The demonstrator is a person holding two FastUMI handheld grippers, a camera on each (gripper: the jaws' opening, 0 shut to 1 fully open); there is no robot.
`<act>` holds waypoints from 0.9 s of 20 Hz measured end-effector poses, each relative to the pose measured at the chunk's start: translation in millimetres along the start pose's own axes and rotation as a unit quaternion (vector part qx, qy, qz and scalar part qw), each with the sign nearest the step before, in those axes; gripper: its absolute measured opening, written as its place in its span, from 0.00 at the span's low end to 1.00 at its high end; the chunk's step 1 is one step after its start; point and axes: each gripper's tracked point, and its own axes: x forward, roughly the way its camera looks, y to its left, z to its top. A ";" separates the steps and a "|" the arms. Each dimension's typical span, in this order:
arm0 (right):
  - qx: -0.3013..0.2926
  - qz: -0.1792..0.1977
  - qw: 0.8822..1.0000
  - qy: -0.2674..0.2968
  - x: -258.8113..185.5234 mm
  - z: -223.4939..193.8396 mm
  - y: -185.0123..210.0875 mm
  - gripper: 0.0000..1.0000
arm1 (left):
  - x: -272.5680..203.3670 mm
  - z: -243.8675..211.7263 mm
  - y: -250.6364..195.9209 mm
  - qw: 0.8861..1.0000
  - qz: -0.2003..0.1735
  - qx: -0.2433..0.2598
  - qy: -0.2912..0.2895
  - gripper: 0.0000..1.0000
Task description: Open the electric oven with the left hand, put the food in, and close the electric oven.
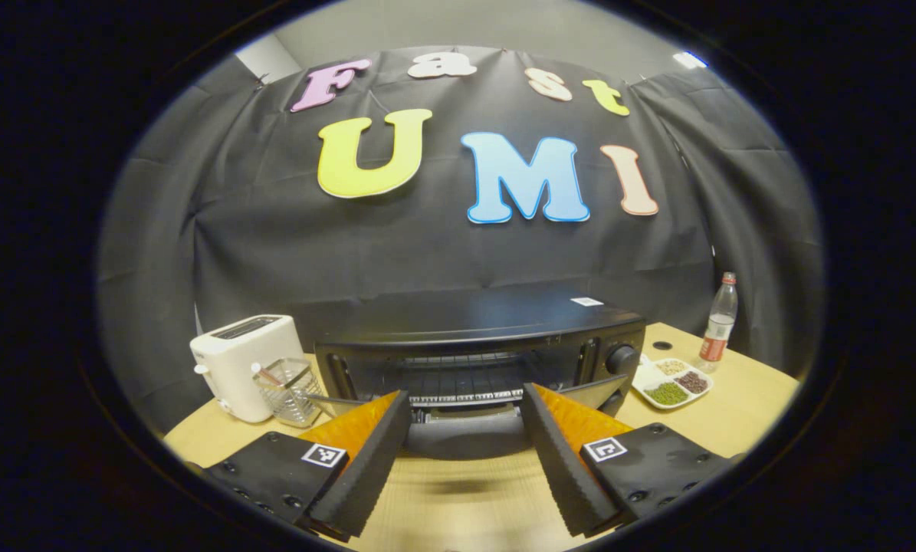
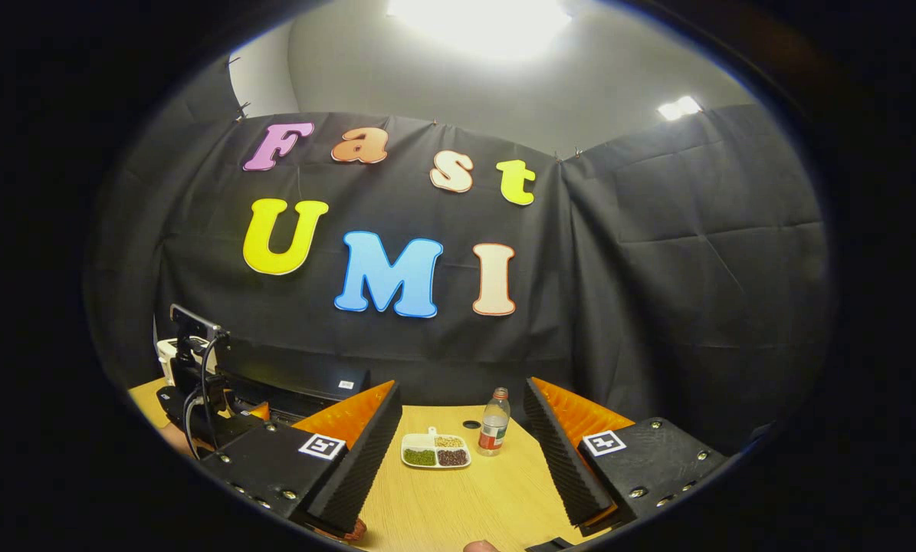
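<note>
the left gripper (image 1: 465, 429) is hovering with its jaws spread wide and holding nothing, facing the electric oven (image 1: 479, 353) whose door (image 1: 469, 433) is lying pulled down between them. a white toaster (image 1: 244, 364) and a clear utensil holder (image 1: 289, 391) are standing left of the oven. the right gripper (image 2: 461, 452) is also gaping wide and empty, pointing over the wooden counter (image 2: 465, 506) at the divided food plate (image 2: 436, 452), which is sitting just beside a bottle (image 2: 494, 422).
</note>
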 end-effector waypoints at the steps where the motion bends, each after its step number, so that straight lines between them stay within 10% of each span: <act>1: 0.000 0.003 1.000 0.000 -0.2 -0.4 0.1 0.92 | -3.6 -2.3 -0.4 1.000 0.000 0.001 0.002 1.00; 18: 0.008 0.020 1.000 0.017 -4.8 -8.8 0.3 0.96 | -42.8 -77.5 -12.4 0.997 -0.004 0.024 0.070 0.97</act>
